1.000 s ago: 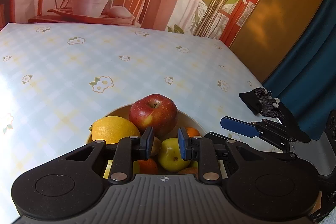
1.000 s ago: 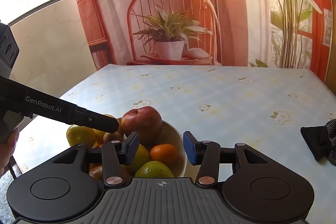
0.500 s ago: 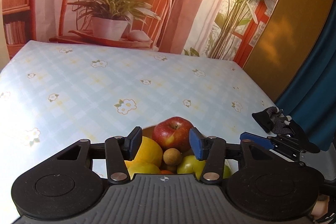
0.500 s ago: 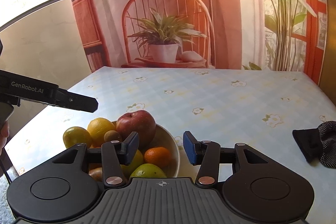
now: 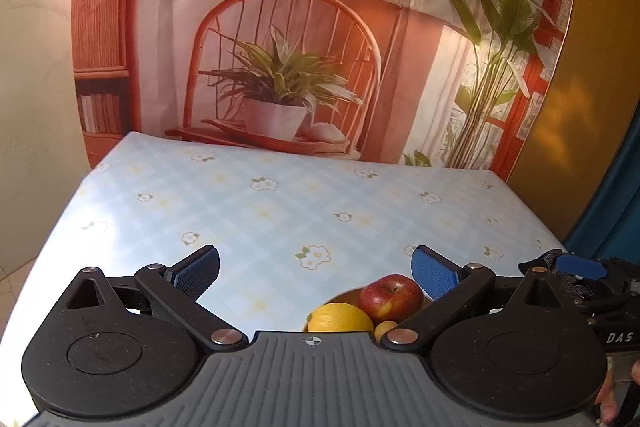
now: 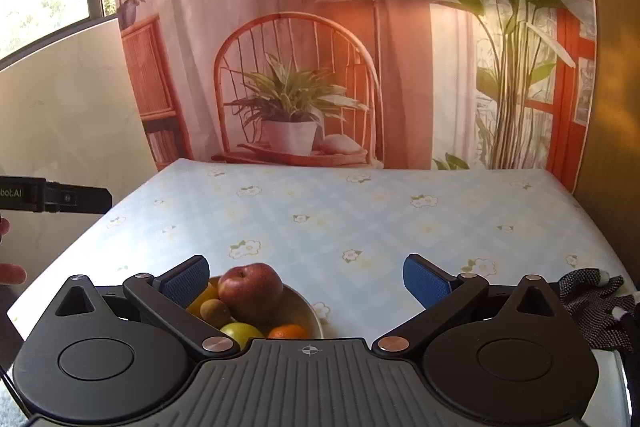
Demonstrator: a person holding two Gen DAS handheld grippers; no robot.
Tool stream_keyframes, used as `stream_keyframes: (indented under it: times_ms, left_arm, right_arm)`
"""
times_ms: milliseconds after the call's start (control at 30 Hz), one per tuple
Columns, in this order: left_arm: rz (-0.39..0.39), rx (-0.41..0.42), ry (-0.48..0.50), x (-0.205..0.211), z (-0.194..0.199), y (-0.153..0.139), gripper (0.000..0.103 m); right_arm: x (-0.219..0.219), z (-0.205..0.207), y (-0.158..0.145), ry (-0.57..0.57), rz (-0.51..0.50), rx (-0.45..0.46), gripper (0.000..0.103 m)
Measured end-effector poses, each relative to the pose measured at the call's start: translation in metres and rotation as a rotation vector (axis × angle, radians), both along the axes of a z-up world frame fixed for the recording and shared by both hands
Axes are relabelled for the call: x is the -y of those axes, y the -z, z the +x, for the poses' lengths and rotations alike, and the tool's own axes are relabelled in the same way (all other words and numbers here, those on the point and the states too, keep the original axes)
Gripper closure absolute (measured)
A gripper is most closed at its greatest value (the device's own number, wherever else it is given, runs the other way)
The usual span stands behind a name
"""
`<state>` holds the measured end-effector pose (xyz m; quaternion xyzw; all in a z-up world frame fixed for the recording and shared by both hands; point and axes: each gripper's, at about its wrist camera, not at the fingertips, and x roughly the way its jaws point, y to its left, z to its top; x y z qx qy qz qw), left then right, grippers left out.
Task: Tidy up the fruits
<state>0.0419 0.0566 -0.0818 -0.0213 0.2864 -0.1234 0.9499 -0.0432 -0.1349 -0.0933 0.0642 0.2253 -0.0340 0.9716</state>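
Left wrist: left tool (image 5: 316,273) opening, empty, above bowl (image 6: 308,311); right tool (image 6: 306,277) likewise.

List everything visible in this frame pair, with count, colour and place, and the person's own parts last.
bowl: one, pale, near edge of the table, holding the fruit.
red apple: one, red, on top of the pile.
lemon: one, yellow, beside the apple.
kiwi: one, brown, left of the apple in the right wrist view.
green fruit: one, yellow-green, front of the bowl.
orange fruit: one, small, front right of the bowl.
table: one, pale blue check cloth with flowers.
glove: one, dark, dotted, on the table's right edge.
backdrop: one, printed chair, plant, lamp.
left gripper: blue pads, jaws opening, nothing between.
right gripper: blue pads, jaws opening, nothing between.
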Motion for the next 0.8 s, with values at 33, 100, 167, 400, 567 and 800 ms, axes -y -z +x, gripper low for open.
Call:
stream_keyframes:
  times_ms: [33,100,167,400,567,800]
  left_arm:
    - [0.003,0.007,0.0,-0.001,-0.002,-0.004,0.0]
    - [-0.004,0.022,0.001,-0.004,-0.006,-0.012,0.0]
    - [-0.001,0.037,-0.01,-0.005,-0.012,-0.02,0.0]
    - [0.048,0.136,-0.031,0.0,-0.033,-0.05,0.0]
    - [0.038,0.149,-0.003,0.004,-0.043,-0.06,0.0]
    - [0.086,0.167,-0.03,0.009,-0.048,-0.057,0.0]
  right_arm:
    - [-0.001,-0.001,-0.005,-0.003,0.003,0.007,0.0]
    - [-0.003,-0.005,-0.015,0.0,-0.002,0.019,0.0]
    - [-0.007,-0.006,-0.025,0.02,-0.024,0.01,0.0]
    - [-0.014,-0.018,-0.054,0.064,-0.06,0.023,0.0]
    - [-0.019,-0.02,-0.059,0.084,-0.077,0.023,0.0]
    - [-0.02,-0.021,-0.058,0.088,-0.064,0.014,0.0]
